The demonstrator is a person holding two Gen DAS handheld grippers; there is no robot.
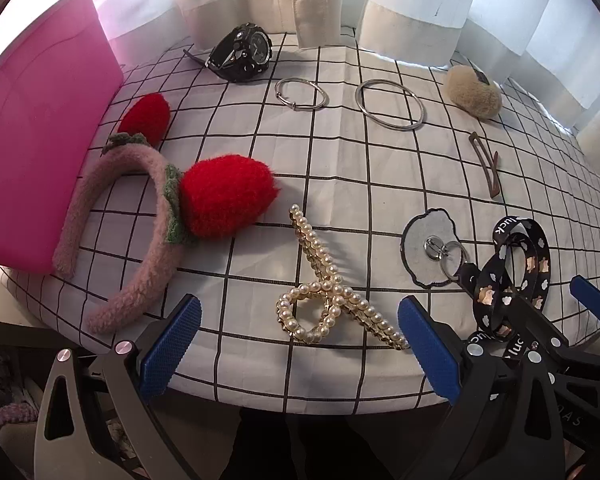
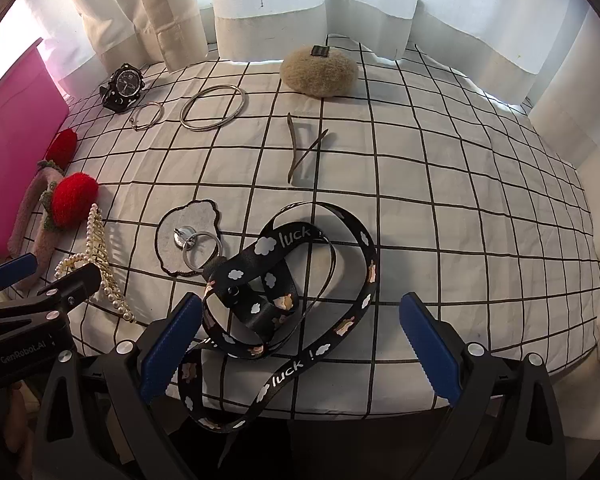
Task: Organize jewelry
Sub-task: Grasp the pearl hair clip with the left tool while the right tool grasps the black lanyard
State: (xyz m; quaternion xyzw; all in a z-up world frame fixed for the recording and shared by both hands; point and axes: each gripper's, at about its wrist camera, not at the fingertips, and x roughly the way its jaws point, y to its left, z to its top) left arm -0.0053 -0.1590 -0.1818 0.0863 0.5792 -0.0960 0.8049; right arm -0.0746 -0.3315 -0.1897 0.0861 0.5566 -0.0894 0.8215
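Note:
A pearl hair claw lies at the table's near edge, between the open jaws of my left gripper. It also shows in the right wrist view. A black "luck" lanyard with a keyring and a white felt patch lies in loops in front of my open, empty right gripper. A pink headband with red strawberries rests against the pink box. A black watch, two silver bangles, a beige fluffy clip and a brown hair clip lie farther back.
The table has a white cloth with a black grid. White curtains hang close behind it. The pink box stands at the left edge. My right gripper shows at the lower right of the left wrist view.

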